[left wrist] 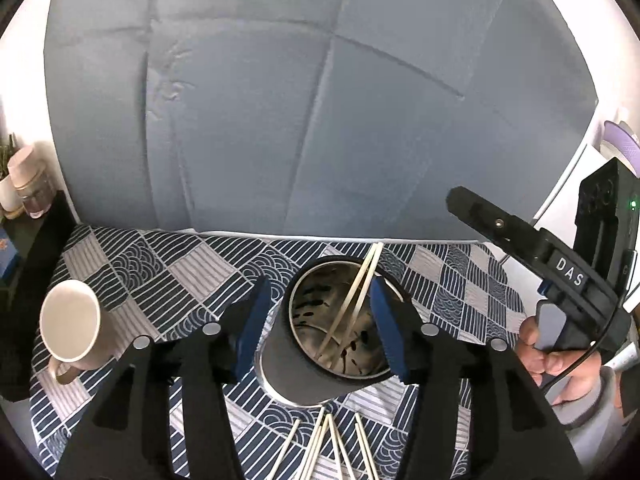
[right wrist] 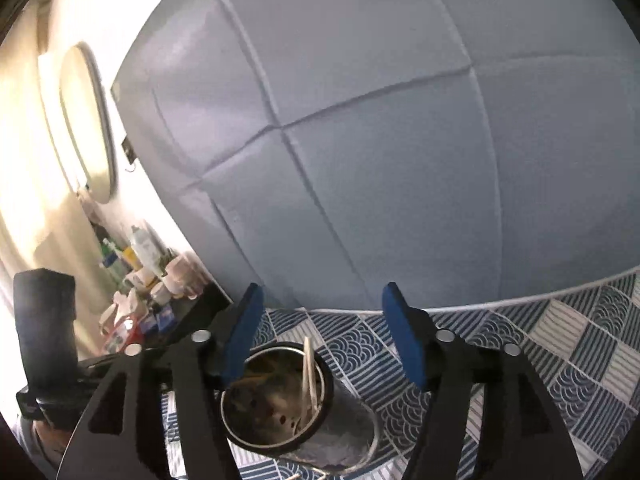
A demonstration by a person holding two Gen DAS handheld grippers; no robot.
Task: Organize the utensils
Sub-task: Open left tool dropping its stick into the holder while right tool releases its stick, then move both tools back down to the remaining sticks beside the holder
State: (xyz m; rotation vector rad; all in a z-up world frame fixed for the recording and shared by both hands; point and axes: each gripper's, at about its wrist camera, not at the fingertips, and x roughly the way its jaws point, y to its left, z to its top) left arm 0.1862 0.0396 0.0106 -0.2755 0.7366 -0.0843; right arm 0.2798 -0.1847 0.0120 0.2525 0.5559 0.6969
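Resting chopsticks (left wrist: 362,284) inside metal holder (left wrist: 316,372)

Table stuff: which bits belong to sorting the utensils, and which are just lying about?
Job:
- metal holder
- chopsticks in it
- loose chopsticks on the cloth

Lying about:
- mug
- jars
- bottles on the side shelf

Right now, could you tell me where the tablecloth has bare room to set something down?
Free: the tablecloth between the mug and the metal holder, and right of the holder in the right wrist view. Crowded: the near edge, where loose chopsticks lie.
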